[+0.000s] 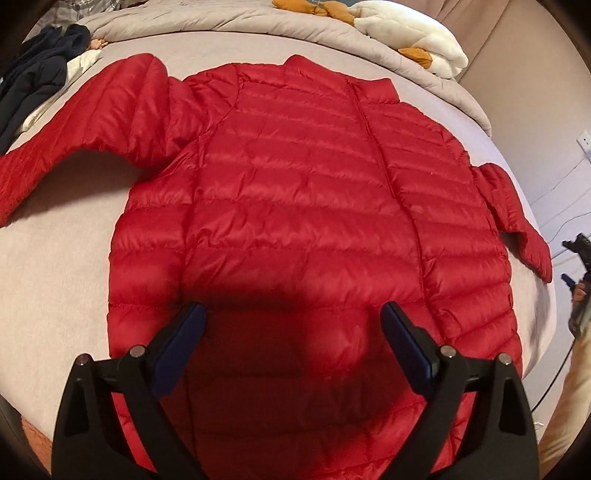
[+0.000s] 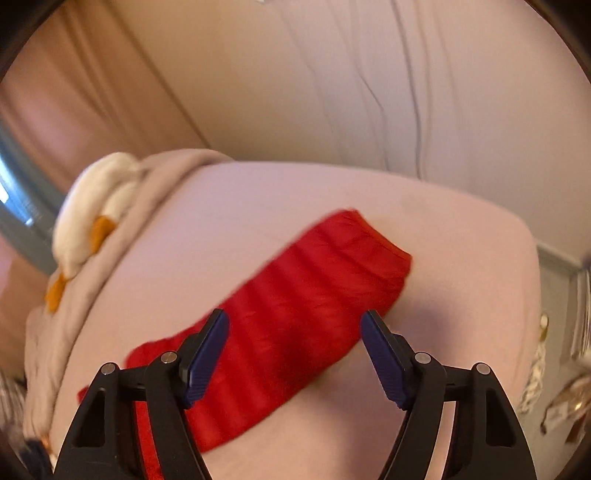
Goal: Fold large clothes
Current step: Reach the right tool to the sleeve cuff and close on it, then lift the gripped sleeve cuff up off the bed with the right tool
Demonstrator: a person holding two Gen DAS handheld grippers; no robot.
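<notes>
A red quilted puffer jacket [image 1: 295, 206] lies flat on the bed, collar at the far side, hem towards me. Its left sleeve [image 1: 74, 140] stretches out to the left and its right sleeve [image 1: 513, 218] lies short at the right. My left gripper [image 1: 293, 314] is open and empty, hovering over the lower middle of the jacket. My right gripper [image 2: 295, 321] is open and empty just above the right sleeve [image 2: 295, 306], which runs diagonally across the sheet. The right gripper also shows at the right edge of the left wrist view [image 1: 576, 266].
The pale bed sheet [image 1: 55, 266] surrounds the jacket. A grey duvet [image 1: 229, 22] and a white and orange plush toy [image 1: 402, 33] lie at the far side. Dark clothes [image 1: 33, 77] are piled at the far left. A wall with cables [image 2: 369, 92] stands beyond the bed.
</notes>
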